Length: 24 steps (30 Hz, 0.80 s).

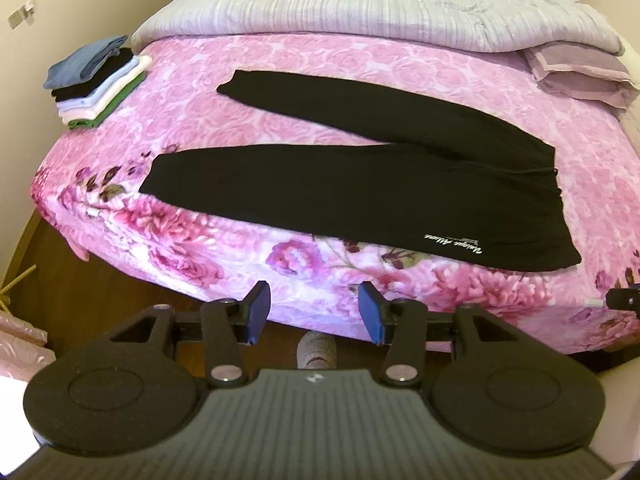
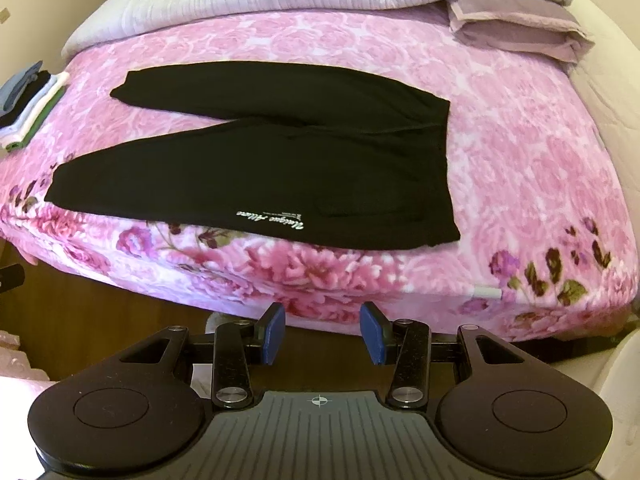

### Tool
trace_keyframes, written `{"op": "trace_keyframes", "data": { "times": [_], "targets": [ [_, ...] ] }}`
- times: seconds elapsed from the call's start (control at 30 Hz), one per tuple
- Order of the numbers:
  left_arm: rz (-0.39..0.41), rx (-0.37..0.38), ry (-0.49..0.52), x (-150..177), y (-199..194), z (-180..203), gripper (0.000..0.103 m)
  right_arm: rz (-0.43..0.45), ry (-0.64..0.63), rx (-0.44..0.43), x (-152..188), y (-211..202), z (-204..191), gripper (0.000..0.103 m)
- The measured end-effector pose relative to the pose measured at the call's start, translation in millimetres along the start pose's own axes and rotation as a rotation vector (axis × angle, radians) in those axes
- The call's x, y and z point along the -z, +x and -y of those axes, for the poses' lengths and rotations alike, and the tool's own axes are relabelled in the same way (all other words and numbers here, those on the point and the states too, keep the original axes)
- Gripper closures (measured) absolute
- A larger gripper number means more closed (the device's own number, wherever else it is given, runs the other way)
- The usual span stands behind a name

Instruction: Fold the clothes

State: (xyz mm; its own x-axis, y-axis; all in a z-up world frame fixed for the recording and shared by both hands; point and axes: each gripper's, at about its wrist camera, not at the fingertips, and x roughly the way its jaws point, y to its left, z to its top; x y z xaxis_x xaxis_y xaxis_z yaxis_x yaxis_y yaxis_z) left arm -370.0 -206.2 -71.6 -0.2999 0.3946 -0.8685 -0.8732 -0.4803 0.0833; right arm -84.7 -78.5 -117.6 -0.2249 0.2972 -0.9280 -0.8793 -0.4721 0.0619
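A pair of black trousers lies spread flat on the bed, on its pink floral blanket, with the two legs splayed apart toward the left and the waistband toward the right. White script lettering runs along the near leg close to the waist. At the bed's far left corner sits a stack of folded clothes, well apart from the trousers. A grey quilt is bunched along the far side, with a mauve pillow at the right.

The left claw hangs off the near edge of the bed, its blue pads apart and holding nothing. The right claw hangs likewise before the near edge, pads apart and empty, short of the trousers.
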Motion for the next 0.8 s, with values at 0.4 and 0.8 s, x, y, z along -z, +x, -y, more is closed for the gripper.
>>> {"op": "trace_keyframes", "data": {
  "times": [0.4, 0.8],
  "targets": [
    [0.020, -0.015, -0.017, -18, 10, -18, 0.058, 0.007, 0.001, -0.037, -22, 11, -1, 0.058],
    [0.078, 0.078, 0.077, -117, 74, -22, 0.058, 0.064, 0.166, -0.006, -90, 46, 41, 0.058]
  ]
}}
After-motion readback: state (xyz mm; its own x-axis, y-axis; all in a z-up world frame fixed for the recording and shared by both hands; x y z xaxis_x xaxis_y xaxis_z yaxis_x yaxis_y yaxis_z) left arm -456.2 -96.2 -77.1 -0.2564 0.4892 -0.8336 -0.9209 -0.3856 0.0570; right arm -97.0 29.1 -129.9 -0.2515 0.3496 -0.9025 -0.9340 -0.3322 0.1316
